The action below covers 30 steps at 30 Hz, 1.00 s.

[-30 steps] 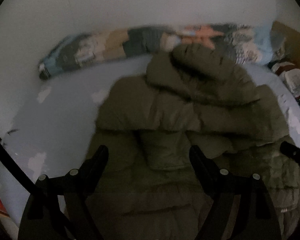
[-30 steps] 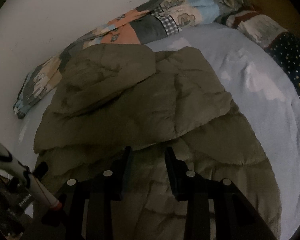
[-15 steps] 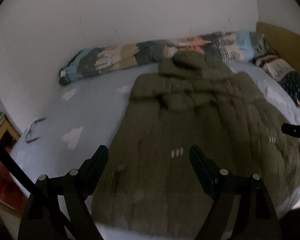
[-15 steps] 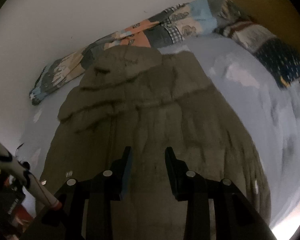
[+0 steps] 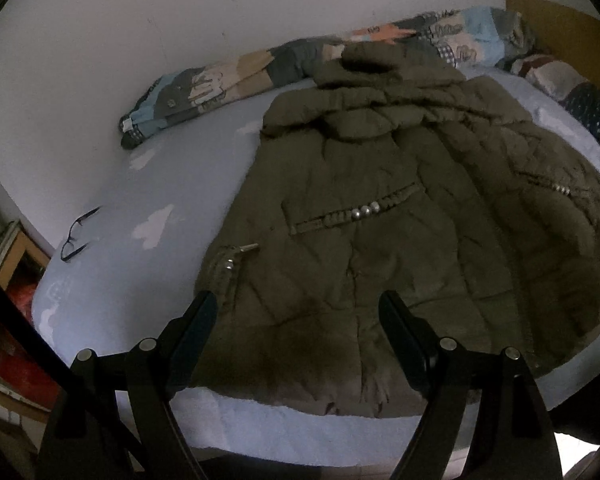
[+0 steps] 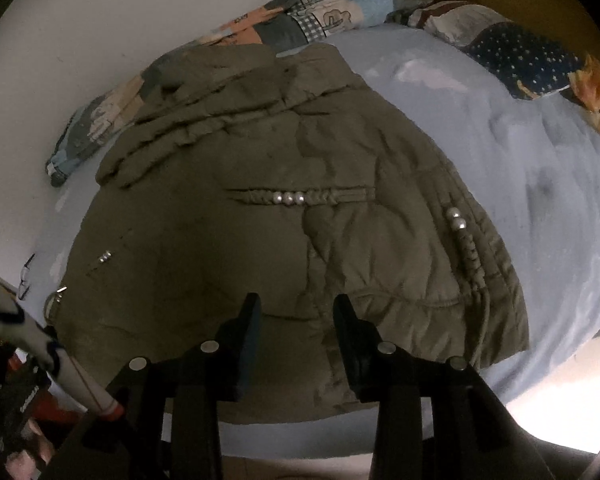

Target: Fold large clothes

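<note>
An olive-green quilted jacket (image 5: 380, 216) lies spread flat on the pale blue bed (image 5: 172, 184), hood toward the wall, hem at the near bed edge. It has braided trim with silver beads. It also shows in the right wrist view (image 6: 284, 216). My left gripper (image 5: 300, 312) is wide open and empty above the hem. My right gripper (image 6: 296, 312) hovers over the hem with a narrower gap between its jaws, holding nothing.
A patchwork quilt roll (image 5: 228, 76) lies along the white wall. Pillows (image 6: 524, 60) sit at the head of the bed on the right. Glasses (image 5: 76, 236) lie on the bed at the left. A wooden shelf (image 5: 12, 264) stands left of the bed.
Both grippers have pulled back from the jacket toward the foot of the bed. The jacket now lies spread out at full length instead of bunched up.
</note>
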Motion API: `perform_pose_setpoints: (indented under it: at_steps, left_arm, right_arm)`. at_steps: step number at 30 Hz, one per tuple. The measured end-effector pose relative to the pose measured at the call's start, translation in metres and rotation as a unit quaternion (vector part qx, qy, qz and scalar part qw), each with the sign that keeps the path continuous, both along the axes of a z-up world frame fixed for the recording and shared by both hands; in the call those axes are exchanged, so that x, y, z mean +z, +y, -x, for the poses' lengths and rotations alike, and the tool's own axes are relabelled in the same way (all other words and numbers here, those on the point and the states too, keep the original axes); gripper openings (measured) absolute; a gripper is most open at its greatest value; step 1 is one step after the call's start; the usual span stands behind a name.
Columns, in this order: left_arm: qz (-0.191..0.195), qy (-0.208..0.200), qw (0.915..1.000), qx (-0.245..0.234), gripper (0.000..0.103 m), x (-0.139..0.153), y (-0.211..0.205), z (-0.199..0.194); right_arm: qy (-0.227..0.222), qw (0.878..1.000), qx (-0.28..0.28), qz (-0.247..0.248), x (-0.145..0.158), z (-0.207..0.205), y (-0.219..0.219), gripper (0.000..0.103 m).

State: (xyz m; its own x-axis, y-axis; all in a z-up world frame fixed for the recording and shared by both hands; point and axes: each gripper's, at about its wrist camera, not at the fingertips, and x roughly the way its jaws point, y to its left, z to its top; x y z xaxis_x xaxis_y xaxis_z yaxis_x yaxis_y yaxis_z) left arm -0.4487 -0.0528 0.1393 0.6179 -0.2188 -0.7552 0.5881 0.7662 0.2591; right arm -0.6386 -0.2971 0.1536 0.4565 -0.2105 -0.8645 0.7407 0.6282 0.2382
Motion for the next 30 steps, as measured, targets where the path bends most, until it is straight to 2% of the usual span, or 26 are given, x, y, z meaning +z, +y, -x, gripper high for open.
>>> perform_pose_setpoints:
  at_steps: [4, 11, 30]
  left_arm:
    - [-0.018, 0.017, 0.9997, -0.007, 0.082, -0.014, -0.011, -0.005]
    - [-0.057, 0.039, 0.9973, -0.025, 0.082, -0.040, -0.027, -0.005]
    - [-0.068, 0.038, 0.9965, -0.030, 0.082, -0.048, -0.030, -0.007]
  right_arm:
    - [0.011, 1.000, 0.001, 0.006, -0.006, -0.001, -0.005, 0.047]
    - [0.036, 0.999, 0.009, -0.007, -0.027, -0.006, -0.006, 0.047]
    - [0.060, 0.998, 0.027, 0.013, -0.039, -0.014, 0.003, 0.051]
